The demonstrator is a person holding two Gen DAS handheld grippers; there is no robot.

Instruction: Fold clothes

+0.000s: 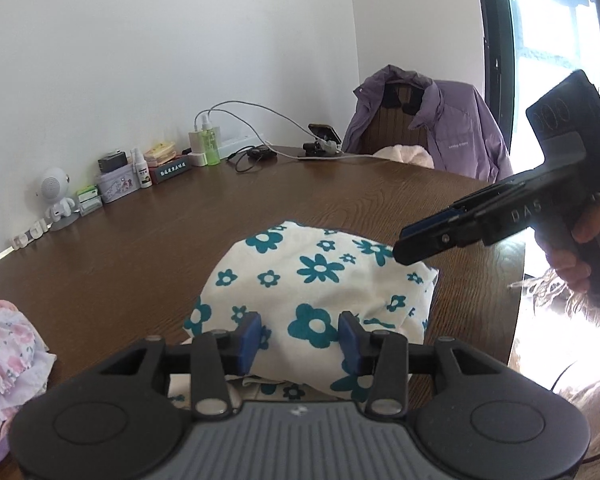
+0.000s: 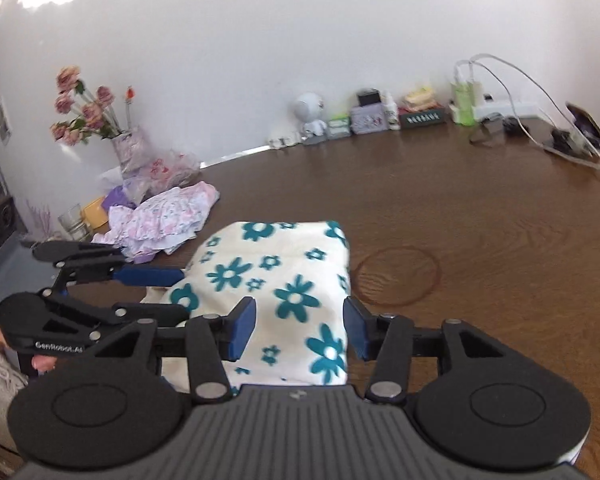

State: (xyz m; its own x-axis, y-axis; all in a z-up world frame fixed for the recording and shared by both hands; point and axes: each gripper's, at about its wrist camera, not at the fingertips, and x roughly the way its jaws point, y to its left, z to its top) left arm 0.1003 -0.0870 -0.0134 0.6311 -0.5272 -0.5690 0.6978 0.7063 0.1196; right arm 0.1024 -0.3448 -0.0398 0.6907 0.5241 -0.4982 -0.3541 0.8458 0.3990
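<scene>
1. Flowered garment (image 1: 320, 292), cream with teal blossoms, lies in a compact bundle mid-counter (image 1: 180, 216); I judge its fold nearly done, needing only a last tidy.
2. Pink garment (image 2: 168, 216), at ten o'clock from the bundle in my right view, sits crumpled; I take it as the work left.
3. My left hand-held gripper (image 1: 300, 340) hovers at the bundle's six o'clock edge, jaws apart, cloth between them, pads not pressing.
4. My right hand-held gripper (image 2: 300, 330) stands likewise, jaws apart over the cloth, holding nothing.
5. Only my left view shows the purple jacket (image 1: 456, 128) on a chair; only my right shows the flower vase (image 2: 130, 148).
</scene>
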